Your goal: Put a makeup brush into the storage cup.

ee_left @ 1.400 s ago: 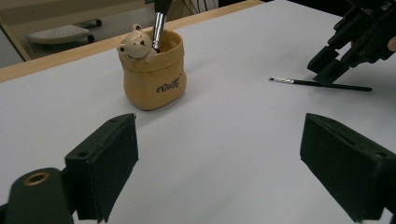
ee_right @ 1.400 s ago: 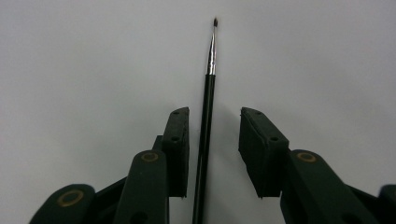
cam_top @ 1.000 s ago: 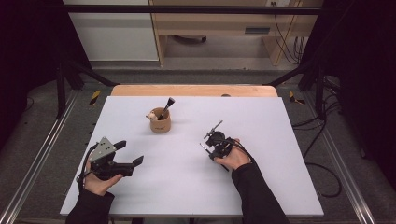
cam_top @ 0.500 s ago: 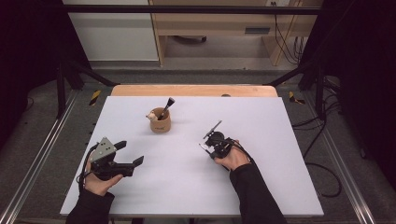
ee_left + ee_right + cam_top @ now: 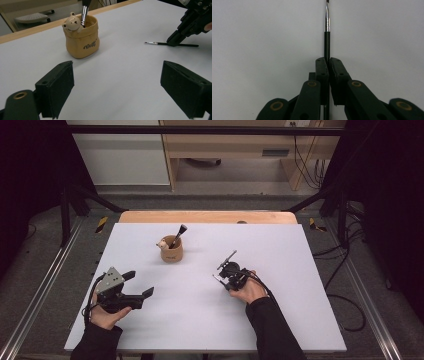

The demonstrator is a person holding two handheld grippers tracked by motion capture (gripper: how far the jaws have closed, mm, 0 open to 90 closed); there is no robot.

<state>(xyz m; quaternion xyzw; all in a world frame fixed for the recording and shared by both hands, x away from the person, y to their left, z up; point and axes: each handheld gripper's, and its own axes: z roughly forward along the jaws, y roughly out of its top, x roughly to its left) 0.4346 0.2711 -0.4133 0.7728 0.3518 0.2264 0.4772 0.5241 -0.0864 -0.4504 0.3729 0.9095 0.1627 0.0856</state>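
Two jaws of the right gripper [image 5: 328, 62] had just closed onto a thin paintbrush [image 5: 327, 37] right of the bear-figured holder [image 5: 171, 249]; the left gripper [image 5: 117, 82] stood wide apart, empty.

The left tool [image 5: 134, 289] sits at the lower left of the high view, jaws spread wide. The right tool [image 5: 223, 270], right of centre, has its jaws just pinched together, wrist angled inward.

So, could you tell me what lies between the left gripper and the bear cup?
Nothing: in the left gripper view, bare white table runs from the open left gripper to the bear cup.
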